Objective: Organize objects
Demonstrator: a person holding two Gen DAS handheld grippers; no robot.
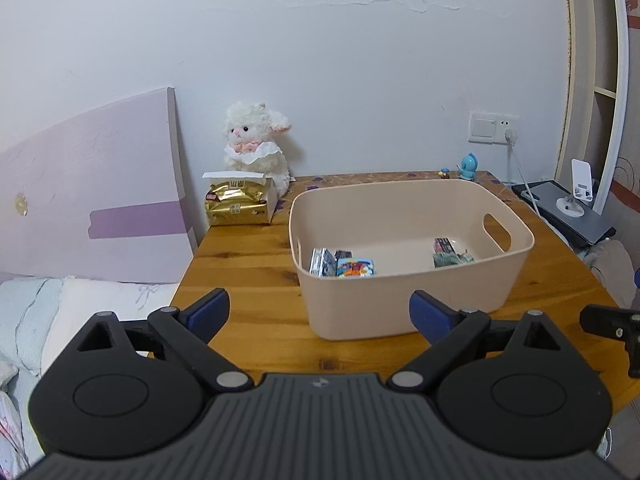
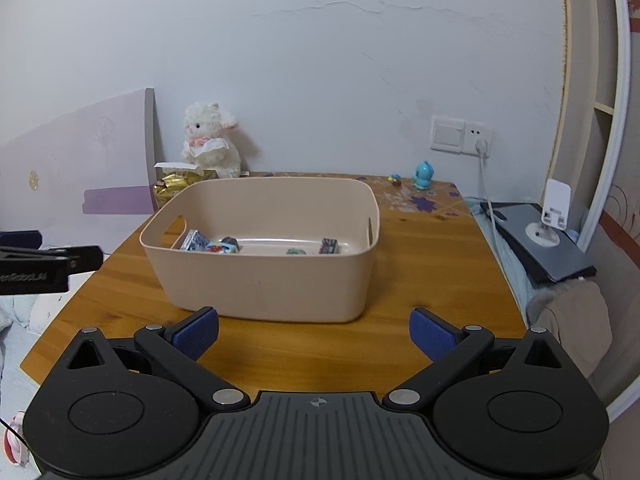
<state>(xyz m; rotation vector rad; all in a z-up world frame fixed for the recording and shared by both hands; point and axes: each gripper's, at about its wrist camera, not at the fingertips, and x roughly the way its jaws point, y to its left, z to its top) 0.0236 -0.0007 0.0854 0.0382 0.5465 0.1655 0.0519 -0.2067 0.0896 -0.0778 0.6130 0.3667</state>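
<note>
A wooden table (image 1: pixel 248 256) stands against a white wall. Mid-frame sits the bin (image 1: pixel 400 304) with small packets (image 1: pixel 342 266) inside. The left gripper (image 1: pixel 319 314) and the right gripper (image 2: pixel 314 334) both gape apart, empty (low in frame). The left view alone shows the gold bag (image 1: pixel 236 208) in full; the right view half hides it behind the bin.

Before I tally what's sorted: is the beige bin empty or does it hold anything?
Not empty. The beige bin holds several small colourful packets on its floor; most of it is bare.
</note>
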